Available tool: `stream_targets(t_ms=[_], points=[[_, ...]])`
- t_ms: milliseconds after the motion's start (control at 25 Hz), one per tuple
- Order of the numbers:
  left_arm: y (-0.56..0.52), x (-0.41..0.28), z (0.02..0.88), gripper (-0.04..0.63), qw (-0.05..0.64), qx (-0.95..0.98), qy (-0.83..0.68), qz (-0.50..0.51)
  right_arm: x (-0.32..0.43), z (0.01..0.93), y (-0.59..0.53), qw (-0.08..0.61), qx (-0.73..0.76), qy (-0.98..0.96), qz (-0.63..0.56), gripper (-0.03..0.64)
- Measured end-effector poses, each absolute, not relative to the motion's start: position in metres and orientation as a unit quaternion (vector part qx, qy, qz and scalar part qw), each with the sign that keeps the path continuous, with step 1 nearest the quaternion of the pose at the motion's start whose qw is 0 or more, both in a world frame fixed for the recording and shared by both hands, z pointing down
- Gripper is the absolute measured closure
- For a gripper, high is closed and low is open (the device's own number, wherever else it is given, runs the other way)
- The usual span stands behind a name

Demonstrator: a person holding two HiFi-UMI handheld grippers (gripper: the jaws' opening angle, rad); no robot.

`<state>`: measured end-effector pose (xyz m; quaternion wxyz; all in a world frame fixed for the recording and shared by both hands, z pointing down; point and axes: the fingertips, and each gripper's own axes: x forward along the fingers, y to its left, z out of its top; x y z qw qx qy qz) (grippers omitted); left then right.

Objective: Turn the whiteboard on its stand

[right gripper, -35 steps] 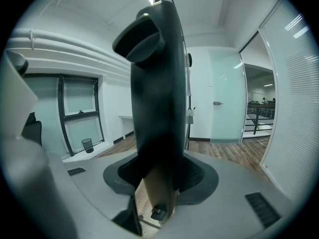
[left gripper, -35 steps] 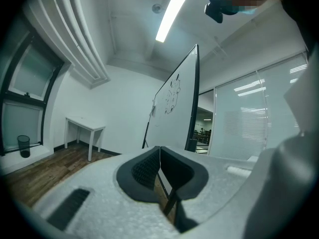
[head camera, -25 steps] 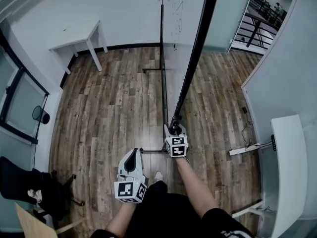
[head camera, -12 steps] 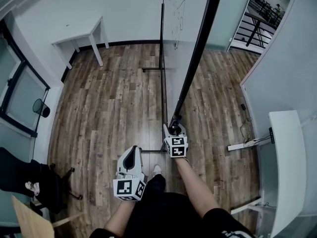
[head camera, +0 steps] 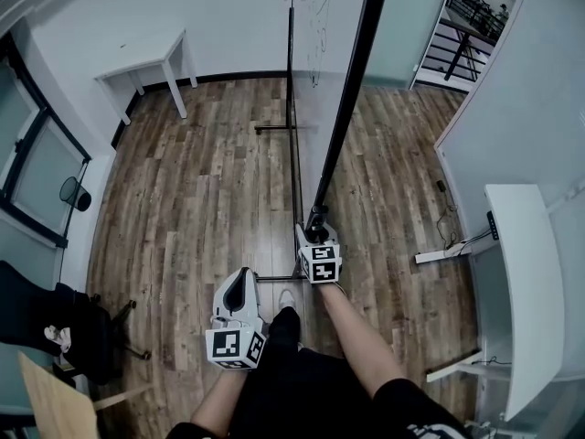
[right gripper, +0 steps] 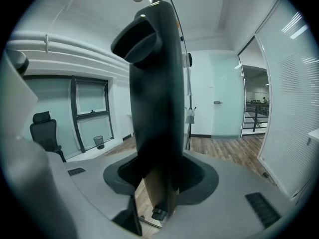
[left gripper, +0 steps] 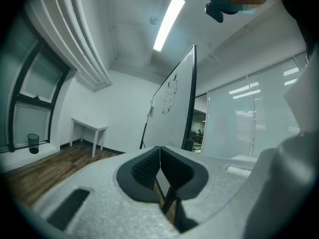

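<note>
The whiteboard (head camera: 320, 108) stood on its stand (head camera: 291, 80) mid-floor on the wood floor (head camera: 201, 181), its long axis running from the person toward the far wall, with its near dark frame edge clamped in the right gripper (head camera: 315, 230), while the left gripper (head camera: 240, 286) had its jaws together, empty.

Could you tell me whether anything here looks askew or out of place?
Only the whiteboard: it sits angled out of line with its stand, its dark edge clamped between the jaws of the right gripper. Nothing spilled or damaged shows.
</note>
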<state>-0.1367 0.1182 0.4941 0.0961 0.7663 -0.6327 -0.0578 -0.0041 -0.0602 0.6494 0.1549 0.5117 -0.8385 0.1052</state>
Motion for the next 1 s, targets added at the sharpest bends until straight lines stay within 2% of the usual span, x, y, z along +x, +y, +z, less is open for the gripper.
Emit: stream_targets(t_ms=[400,1000], points=[[0.188,-0.135,0.487,0.577,0.095,0.764,-0.637,-0.049,0.000,0.650,0.004,0.157,0.512,-0.838,0.104,0.448],[0.210,-0.129,0.492,0.577,0.105,0.777,-0.620,-0.032,0.004,0.645,0.067,0.146,0.516,-0.838,0.095,0.448]])
